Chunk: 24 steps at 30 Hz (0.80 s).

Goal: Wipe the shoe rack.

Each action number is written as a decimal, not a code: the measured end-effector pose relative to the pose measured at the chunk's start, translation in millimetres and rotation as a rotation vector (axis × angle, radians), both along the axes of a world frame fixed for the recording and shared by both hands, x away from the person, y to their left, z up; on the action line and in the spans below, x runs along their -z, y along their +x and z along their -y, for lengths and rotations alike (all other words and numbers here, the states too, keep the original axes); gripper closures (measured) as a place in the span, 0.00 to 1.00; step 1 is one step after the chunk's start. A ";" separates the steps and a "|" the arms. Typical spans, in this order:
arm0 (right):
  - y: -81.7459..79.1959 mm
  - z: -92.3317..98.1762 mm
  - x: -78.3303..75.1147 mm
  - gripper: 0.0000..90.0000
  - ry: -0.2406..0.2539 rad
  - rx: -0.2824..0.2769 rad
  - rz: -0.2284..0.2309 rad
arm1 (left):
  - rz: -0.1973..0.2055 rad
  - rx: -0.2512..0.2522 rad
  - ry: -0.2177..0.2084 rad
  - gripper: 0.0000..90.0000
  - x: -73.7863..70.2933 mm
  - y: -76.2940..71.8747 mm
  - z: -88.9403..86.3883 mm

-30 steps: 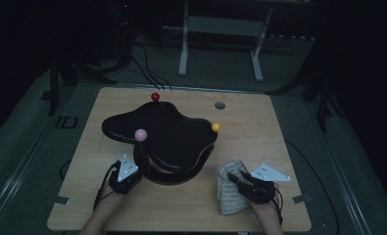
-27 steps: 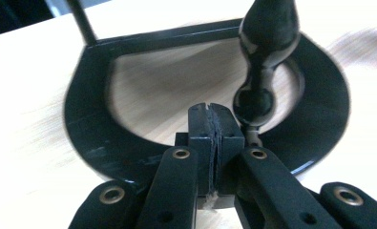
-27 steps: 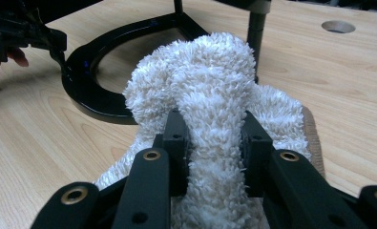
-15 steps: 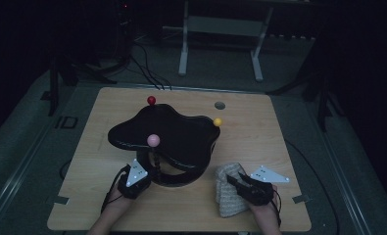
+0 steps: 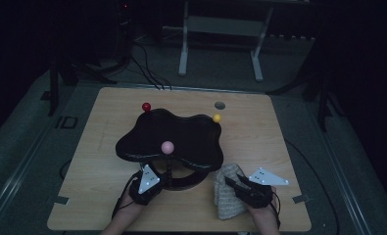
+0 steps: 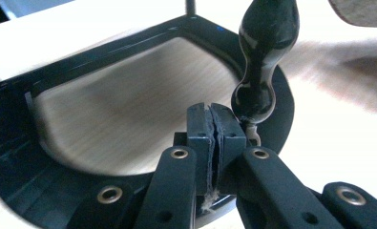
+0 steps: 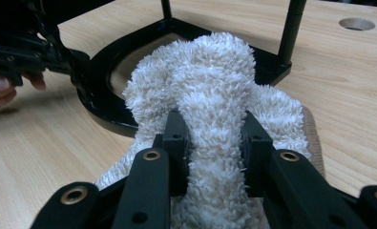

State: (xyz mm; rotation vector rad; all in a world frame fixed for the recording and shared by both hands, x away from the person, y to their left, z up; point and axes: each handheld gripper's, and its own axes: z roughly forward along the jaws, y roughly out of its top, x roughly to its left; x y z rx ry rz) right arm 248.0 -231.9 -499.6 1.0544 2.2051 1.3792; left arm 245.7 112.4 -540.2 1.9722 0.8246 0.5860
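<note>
High view: black two-tier stand (image 5: 174,142) sat mid-table (image 5: 279,147); left gripper (image 5: 154,185) at its 6 o'clock base rim.

Left gripper view: jaws clenched, nothing visibly between.

Right gripper view: right gripper (image 7: 214,143) pinched white towel (image 7: 214,81) at 12 o'clock; soft, light, bunch-grip it.

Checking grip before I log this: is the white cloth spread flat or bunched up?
Bunched up. The white cloth rises in a fluffy fold pinched between the right gripper's jaws.
</note>
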 end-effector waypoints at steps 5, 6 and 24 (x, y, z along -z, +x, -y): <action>-3.2 -3.3 1.3 0.78 -0.016 -0.012 0.002 | 0.037 0.060 0.047 0.95 -0.2 -8.1 19.6; -3.1 -3.7 2.1 0.78 -0.016 -0.014 0.002 | 0.034 0.070 0.049 0.95 -0.6 -8.4 22.9; -3.4 -2.4 2.5 0.79 -0.011 -0.011 0.000 | -0.036 0.040 -0.051 0.88 1.4 -30.4 64.7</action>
